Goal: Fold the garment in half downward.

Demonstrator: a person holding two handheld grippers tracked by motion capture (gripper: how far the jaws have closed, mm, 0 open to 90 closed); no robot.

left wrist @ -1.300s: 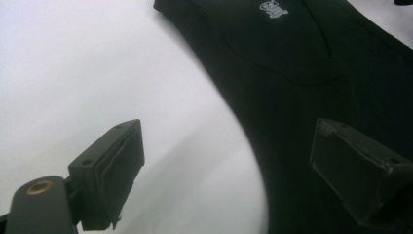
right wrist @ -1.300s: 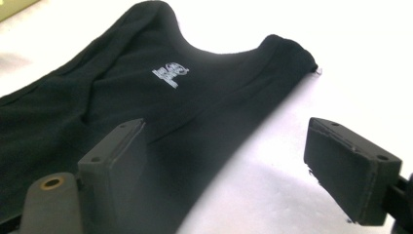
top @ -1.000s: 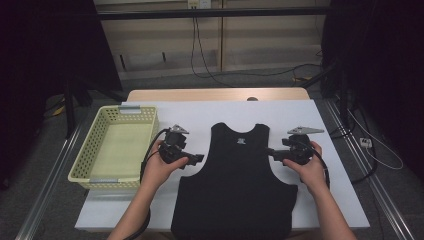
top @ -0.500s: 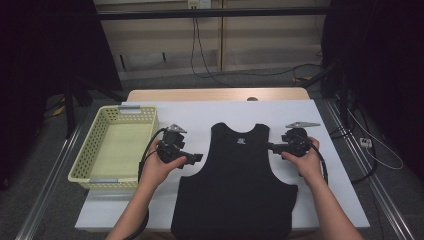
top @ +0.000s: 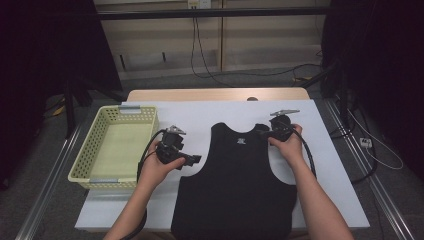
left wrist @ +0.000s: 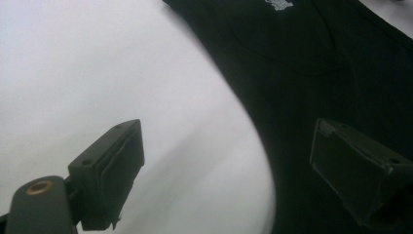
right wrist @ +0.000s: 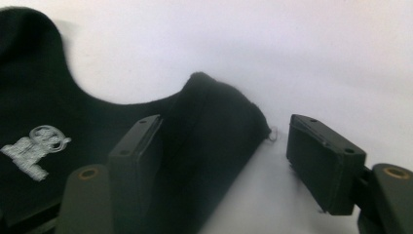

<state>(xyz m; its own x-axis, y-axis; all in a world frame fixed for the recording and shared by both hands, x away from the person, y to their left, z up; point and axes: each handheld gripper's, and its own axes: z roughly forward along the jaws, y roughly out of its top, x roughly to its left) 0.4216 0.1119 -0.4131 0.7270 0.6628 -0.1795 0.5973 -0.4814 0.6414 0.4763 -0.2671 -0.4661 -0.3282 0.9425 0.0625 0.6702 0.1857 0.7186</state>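
Vest (top: 237,185), black and sleeveless, lies flat on the white table (top: 210,112) with its neckline toward the far edge and its hem at the near edge. From the high view I see a small pale print (top: 241,141) just below the neckline.

I hold the left tongs (top: 194,159) just beside the vest's left armhole, pointing toward the cloth. In the left gripper view the jaws stand wide apart and hold nothing; one jaw is over bare white table, the other over black cloth, with the curved armhole edge (left wrist: 253,126) running between them.

I hold the right tongs (top: 265,133) at the vest's right shoulder strap (right wrist: 219,126). In the right gripper view the jaws are spread apart on either side of the strap end: one over the cloth near the neckline, the other over bare table beyond the strap. I cannot tell whether either jaw touches the cloth.

A yellow basket (top: 82,157) with a lattice wall sits on the table's left part, apart from the vest and beside the left hand (top: 157,167).
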